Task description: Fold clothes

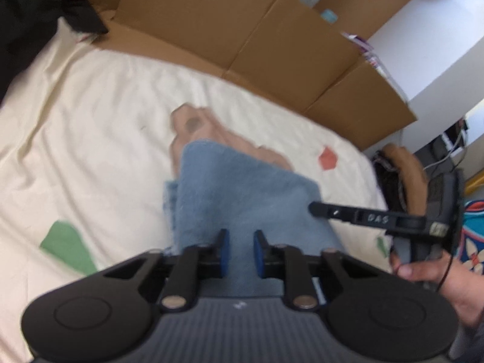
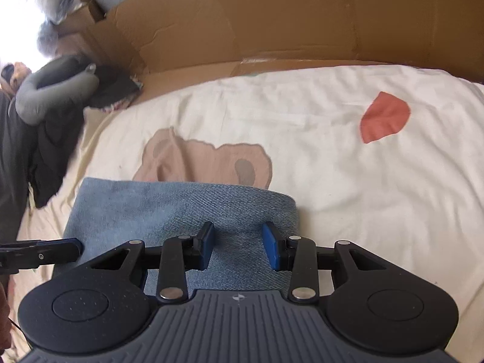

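One folded blue denim garment (image 2: 181, 211) lies flat on my cream bedsheet (image 2: 348, 181), at 12 o'clock. My left gripper (image 1: 241, 252) and right gripper (image 2: 239, 249) are both open, holding nothing.

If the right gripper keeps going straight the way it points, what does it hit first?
Probably the folded jeans: the open right gripper sits just over them. Past their far edge lies the cream sheet, then the cardboard. Height above the denim is unclear.

Right hand-held gripper (image 2: 239, 248) open over folded denim (image 2: 169, 208) on bedsheet (image 2: 363, 199).
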A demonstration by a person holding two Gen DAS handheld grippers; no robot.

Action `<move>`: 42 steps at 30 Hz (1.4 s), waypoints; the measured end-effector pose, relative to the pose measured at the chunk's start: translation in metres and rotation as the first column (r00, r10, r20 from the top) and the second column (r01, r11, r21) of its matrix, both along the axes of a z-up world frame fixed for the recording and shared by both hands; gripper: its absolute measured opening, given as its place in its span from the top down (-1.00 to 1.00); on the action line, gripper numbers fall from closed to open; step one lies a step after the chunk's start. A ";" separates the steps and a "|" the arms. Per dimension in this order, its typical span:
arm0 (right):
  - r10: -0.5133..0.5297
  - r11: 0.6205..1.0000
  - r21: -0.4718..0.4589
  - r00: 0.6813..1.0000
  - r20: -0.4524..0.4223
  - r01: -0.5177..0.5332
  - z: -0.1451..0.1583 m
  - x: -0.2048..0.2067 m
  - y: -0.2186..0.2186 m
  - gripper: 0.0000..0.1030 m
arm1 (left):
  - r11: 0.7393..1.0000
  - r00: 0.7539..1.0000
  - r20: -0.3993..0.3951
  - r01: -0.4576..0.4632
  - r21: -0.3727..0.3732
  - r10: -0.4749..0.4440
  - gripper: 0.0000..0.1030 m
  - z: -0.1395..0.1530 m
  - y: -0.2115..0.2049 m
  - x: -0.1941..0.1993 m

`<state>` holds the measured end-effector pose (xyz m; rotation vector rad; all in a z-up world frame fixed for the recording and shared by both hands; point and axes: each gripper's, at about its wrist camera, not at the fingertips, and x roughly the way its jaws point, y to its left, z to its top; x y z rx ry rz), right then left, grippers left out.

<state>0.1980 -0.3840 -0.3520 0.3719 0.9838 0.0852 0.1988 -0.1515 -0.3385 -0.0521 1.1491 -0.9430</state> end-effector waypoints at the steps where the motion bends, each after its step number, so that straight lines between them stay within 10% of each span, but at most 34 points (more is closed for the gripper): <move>1: 0.015 1.000 -0.011 1.000 0.002 -0.015 -0.001 0.001 0.003 0.26 | 1.000 1.000 0.007 0.001 0.017 -0.001 0.95 -0.002 0.003 -0.001; 29: 0.094 0.994 -0.061 0.995 0.042 -0.092 0.020 -0.004 0.020 0.27 | 0.998 0.970 0.237 0.036 0.060 -0.050 0.78 0.031 -0.023 0.016; 42: 0.001 0.998 0.055 0.999 -0.033 0.001 0.024 -0.062 0.009 0.27 | 0.994 0.991 0.081 0.102 0.050 -0.105 0.39 0.023 0.010 -0.047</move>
